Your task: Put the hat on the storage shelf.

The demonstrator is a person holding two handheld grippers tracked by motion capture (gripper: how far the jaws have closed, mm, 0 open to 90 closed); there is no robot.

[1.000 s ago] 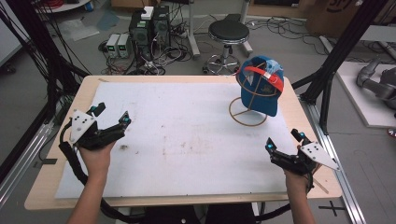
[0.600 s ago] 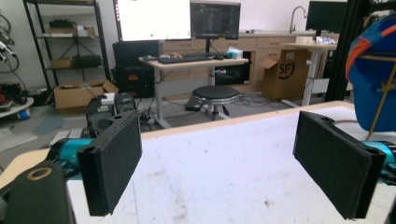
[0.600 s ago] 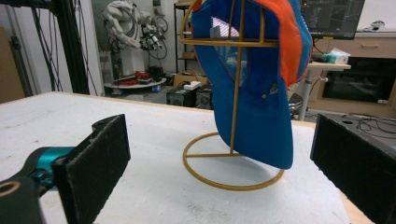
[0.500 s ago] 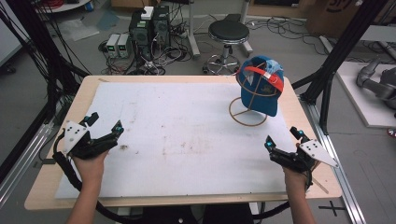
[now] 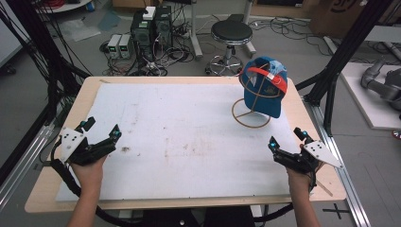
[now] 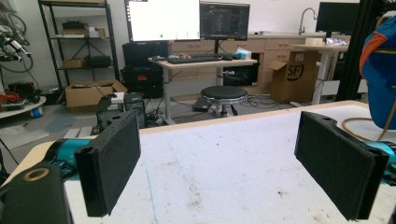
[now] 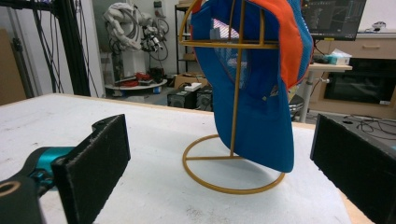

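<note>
A blue cap (image 5: 265, 87) with an orange strap hangs on a gold wire stand (image 5: 251, 116) at the back right of the white mat (image 5: 189, 137). The right gripper view faces the blue cap (image 7: 259, 79) and the ring base of the wire stand (image 7: 224, 172) straight ahead. My right gripper (image 5: 287, 138) stands open near the table's right edge, a short way in front of the stand, empty. At the mat's left edge my left gripper (image 5: 101, 127) is open and empty. The cap (image 6: 380, 74) peeks in at the right of the left gripper view.
A round black stool (image 5: 231, 34) and computer boxes (image 5: 151, 21) stand on the floor behind the table. Black frame posts (image 5: 340, 71) rise at the right edge. The table's wooden rim (image 5: 179, 204) runs along the front.
My left gripper has drawn back toward the front left of the table. The right gripper and the cap have stayed put.
</note>
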